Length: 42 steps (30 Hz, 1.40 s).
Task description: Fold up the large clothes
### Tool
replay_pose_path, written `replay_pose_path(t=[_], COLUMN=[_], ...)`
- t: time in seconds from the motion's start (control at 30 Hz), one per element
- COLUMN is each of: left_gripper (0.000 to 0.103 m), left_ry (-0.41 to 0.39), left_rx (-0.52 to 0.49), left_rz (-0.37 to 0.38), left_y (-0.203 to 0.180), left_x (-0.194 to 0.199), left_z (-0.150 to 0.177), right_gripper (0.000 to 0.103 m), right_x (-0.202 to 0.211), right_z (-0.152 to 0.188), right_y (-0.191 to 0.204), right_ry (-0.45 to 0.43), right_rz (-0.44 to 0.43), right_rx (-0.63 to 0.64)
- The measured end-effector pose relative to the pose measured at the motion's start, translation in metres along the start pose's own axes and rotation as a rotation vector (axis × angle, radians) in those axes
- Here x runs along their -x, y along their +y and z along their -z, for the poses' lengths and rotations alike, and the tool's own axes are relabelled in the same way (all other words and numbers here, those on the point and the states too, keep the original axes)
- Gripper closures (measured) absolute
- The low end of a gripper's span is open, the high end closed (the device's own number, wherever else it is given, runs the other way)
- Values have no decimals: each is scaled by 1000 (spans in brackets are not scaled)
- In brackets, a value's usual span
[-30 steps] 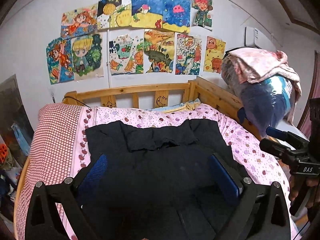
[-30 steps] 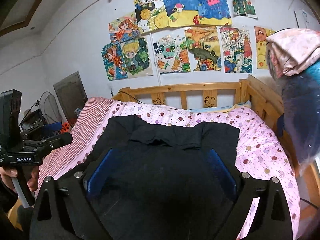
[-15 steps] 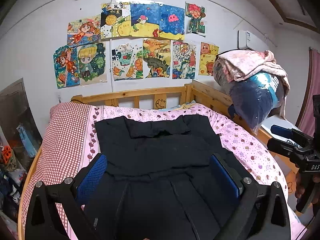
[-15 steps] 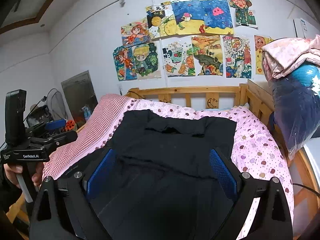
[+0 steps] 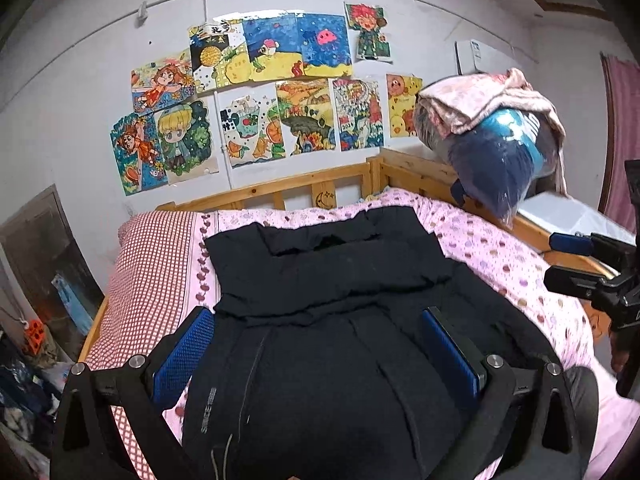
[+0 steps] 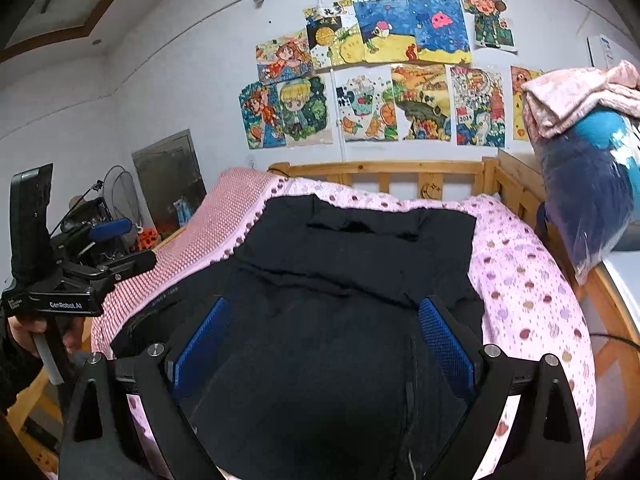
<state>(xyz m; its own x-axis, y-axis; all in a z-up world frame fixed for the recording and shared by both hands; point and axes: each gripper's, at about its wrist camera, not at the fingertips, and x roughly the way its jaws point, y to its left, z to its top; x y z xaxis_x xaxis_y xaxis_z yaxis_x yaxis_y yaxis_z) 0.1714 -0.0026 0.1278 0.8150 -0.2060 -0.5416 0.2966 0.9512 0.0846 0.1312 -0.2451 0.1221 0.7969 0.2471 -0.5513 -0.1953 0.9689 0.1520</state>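
A red-checked pillow (image 5: pixel 156 264) lies at the bed's left edge. Beside it, a large black garment (image 5: pixel 332 320) lies spread on the pink dotted quilt (image 5: pixel 500 256). The left gripper (image 5: pixel 316 354) and right gripper (image 6: pixel 324 344) hover above it, fingers spread wide, grasping nothing.

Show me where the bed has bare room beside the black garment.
Free: the pink dotted quilt between the black garment and the wooden side rail, and the red checked strip on the other side. Crowded: the middle, under the garment.
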Motion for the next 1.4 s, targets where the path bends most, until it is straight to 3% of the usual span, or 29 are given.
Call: replay_pose_path(t=[0.7, 0.97, 1.2, 1.4], left_gripper=[0, 0, 0, 0], left_ry=[46, 17, 81, 140], left_rx=[-11, -88, -210, -315], left_rz=[17, 3, 48, 28], left_y=[28, 25, 13, 4], left_x=[20, 31, 25, 15], left_z=[72, 105, 142, 161], right_gripper=[10, 10, 10, 10], right_x=[22, 20, 12, 6], right_z=[67, 104, 141, 154], right_y=[-2, 0, -6, -13], right_ry=[48, 94, 186, 222], right_rz=[85, 83, 91, 86], right_rx=[6, 41, 56, 45])
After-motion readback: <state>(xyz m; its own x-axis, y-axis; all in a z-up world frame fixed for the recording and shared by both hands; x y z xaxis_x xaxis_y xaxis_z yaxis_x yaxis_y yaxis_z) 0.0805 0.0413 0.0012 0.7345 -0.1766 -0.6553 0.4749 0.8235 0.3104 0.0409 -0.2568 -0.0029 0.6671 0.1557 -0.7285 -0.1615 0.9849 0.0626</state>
